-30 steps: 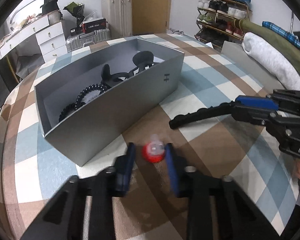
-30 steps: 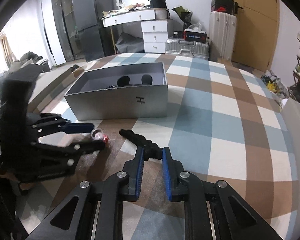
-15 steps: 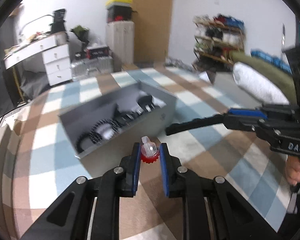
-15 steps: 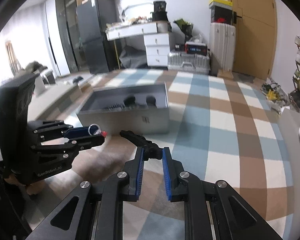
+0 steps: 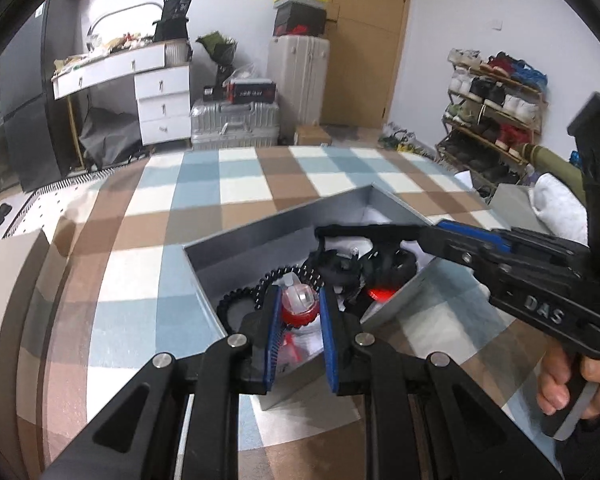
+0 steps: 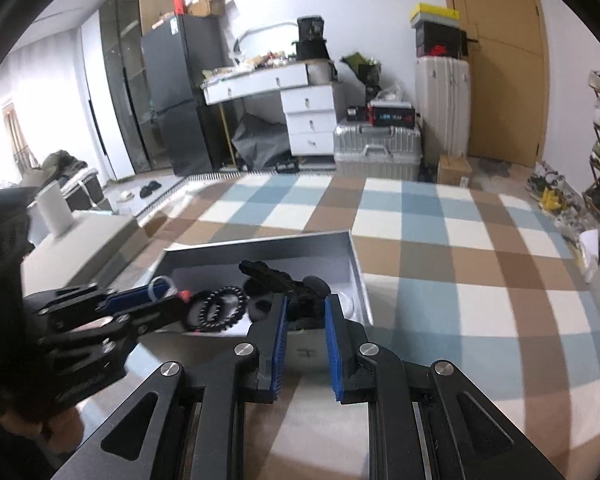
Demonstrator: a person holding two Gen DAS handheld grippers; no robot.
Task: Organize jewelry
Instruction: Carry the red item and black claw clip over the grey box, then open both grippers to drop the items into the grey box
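My left gripper (image 5: 299, 294) is shut on a small trinket (image 5: 298, 304) with a red base and a clear top. It hangs over the near end of the open grey box (image 5: 260, 246). Inside the box lie a black bead bracelet (image 5: 256, 290), dark round pieces and a red item (image 5: 382, 293). My right gripper (image 6: 305, 302) is shut on a long black knobbly piece (image 6: 274, 274), which reaches out over the box (image 6: 260, 250). The bracelet (image 6: 216, 308) also shows in the right wrist view. The left gripper (image 6: 168, 298) comes in from the left there.
The box sits on a blue, brown and white checked cloth (image 5: 148, 248). A person's hand (image 5: 560, 384) holds the right gripper's handle. Beyond the table stand silver suitcases (image 6: 378, 152), a white drawer desk (image 6: 292, 96), a dark fridge (image 6: 172, 92) and a shoe rack (image 5: 492, 108).
Both grippers rose from the tabletop and moved over the box, the left carrying the red trinket and the right the black piece. The box now lies directly under both.
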